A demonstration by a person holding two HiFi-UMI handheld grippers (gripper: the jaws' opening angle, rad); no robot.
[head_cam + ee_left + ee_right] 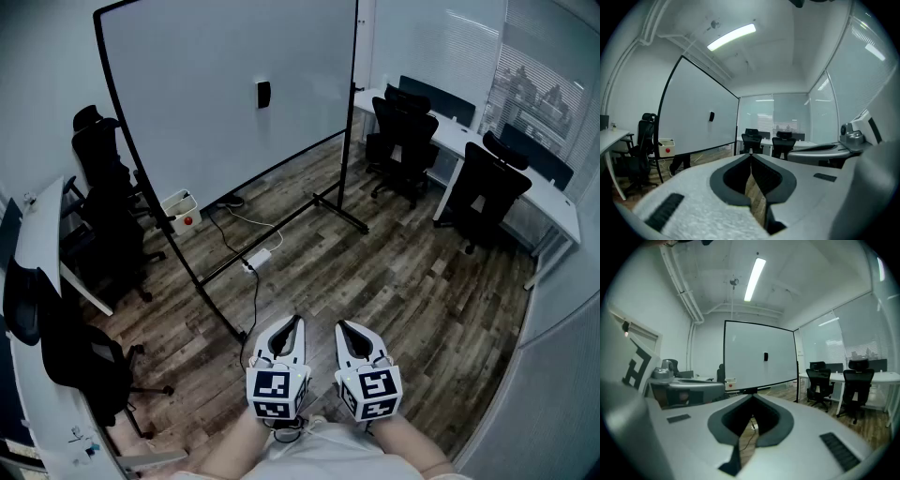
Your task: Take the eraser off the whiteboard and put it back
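A small black eraser (263,94) sticks to the face of the tall white whiteboard (216,84) on a black wheeled frame, far ahead. The eraser (711,116) shows as a dark spot in the left gripper view, and the eraser (765,356) in the right gripper view too. My left gripper (298,321) and right gripper (340,325) are held side by side low near my body, well short of the board. Both point about level, tips together, with nothing between them.
Black office chairs (487,192) stand at white desks (511,169) to the right, more chairs (103,187) to the left. A power strip and cable (255,260) lie on the wooden floor by the board's frame. A white box (180,211) sits below the board.
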